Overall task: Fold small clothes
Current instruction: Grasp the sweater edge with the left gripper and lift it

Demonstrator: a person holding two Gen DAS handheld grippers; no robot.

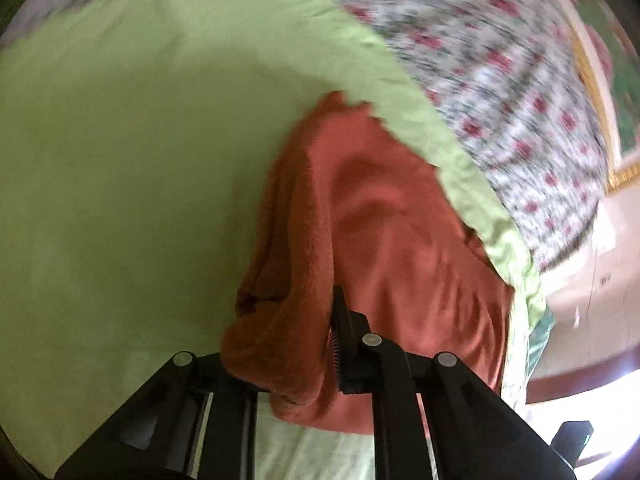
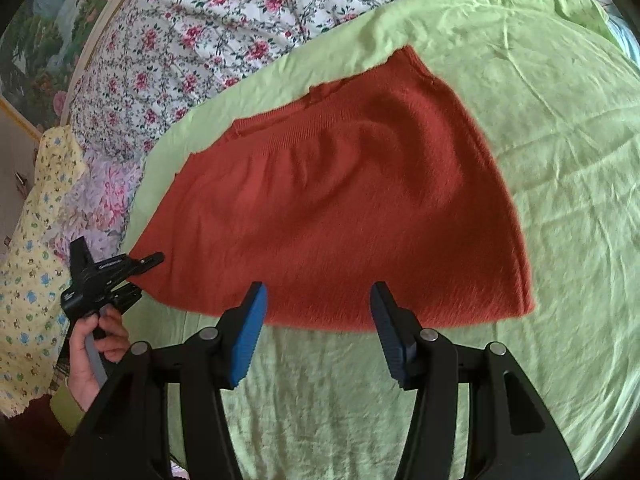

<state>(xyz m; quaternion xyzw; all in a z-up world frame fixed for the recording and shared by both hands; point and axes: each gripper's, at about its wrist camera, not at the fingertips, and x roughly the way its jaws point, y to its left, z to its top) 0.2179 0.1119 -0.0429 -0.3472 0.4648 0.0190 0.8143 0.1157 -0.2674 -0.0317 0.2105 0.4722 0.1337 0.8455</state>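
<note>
A rust-orange knit skirt (image 2: 340, 208) lies spread flat on a light green sheet (image 2: 560, 160), its ribbed waistband toward the sheet's far edge and its wider hem toward the near side. The sheet covers part of a bed; a white bedspread with pink roses (image 2: 224, 20) shows past the sheet's far and left edges, and a yellow floral cloth (image 2: 28, 264) hangs at the left.

The right gripper (image 2: 318, 334) hovers over the near part of the sheet, its two blue-padded fingers (image 2: 248, 340) spread wide apart and holding nothing. Its fingertips overlap the skirt's hem line near the middle; whether they touch the cloth cannot be told.

The left gripper (image 2: 138, 270) sits at the skirt's near left corner, by the sheet's left edge, with a bare hand (image 2: 94, 354) holding its handle. From its own wrist view, which is blurred, the left gripper (image 1: 280, 344) is clamped on a bunched fold of the skirt (image 1: 380, 220), the cloth gathered between its fingers and lifted in a ridge off the sheet (image 1: 120, 180).
</note>
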